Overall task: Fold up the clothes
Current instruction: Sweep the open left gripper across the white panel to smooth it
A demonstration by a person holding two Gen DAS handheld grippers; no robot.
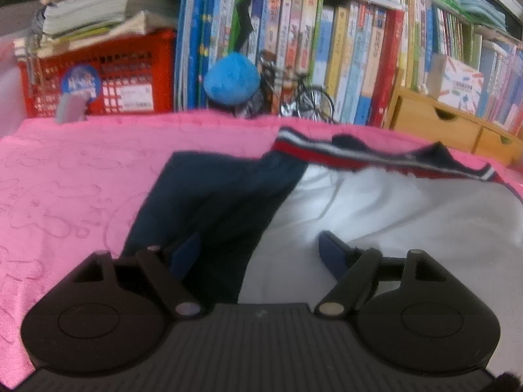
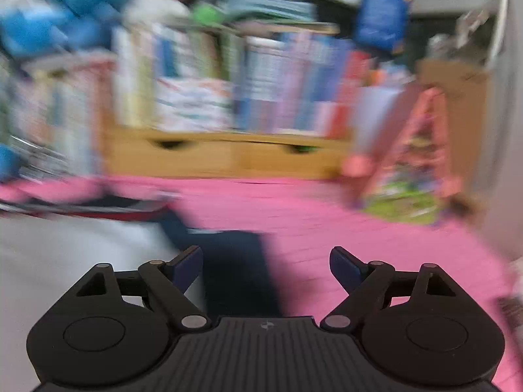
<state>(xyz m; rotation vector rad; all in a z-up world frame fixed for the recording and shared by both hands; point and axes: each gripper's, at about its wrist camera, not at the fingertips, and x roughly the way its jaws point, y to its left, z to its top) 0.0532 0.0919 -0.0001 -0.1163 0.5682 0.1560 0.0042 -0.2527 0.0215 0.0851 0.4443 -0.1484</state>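
A white garment [image 1: 392,215] with navy sleeves [image 1: 209,196] and a red, white and navy striped collar [image 1: 359,156] lies spread on a pink cloth [image 1: 65,179]. My left gripper [image 1: 258,251] hovers low over the seam between the navy sleeve and the white body, jaws open, nothing pinched between them. The right wrist view is motion-blurred. It shows the same garment [image 2: 65,254] at the left, with its other navy sleeve [image 2: 235,261] running between the open jaws of my right gripper [image 2: 266,261], which grips nothing.
Behind the pink cloth [image 2: 327,222] stand rows of books [image 1: 343,58], a red crate [image 1: 108,72] under stacked books, a blue plush [image 1: 232,76], a small model bicycle [image 1: 304,94] and wooden drawers [image 1: 438,124]. A pink frame [image 2: 418,143] stands at the far right.
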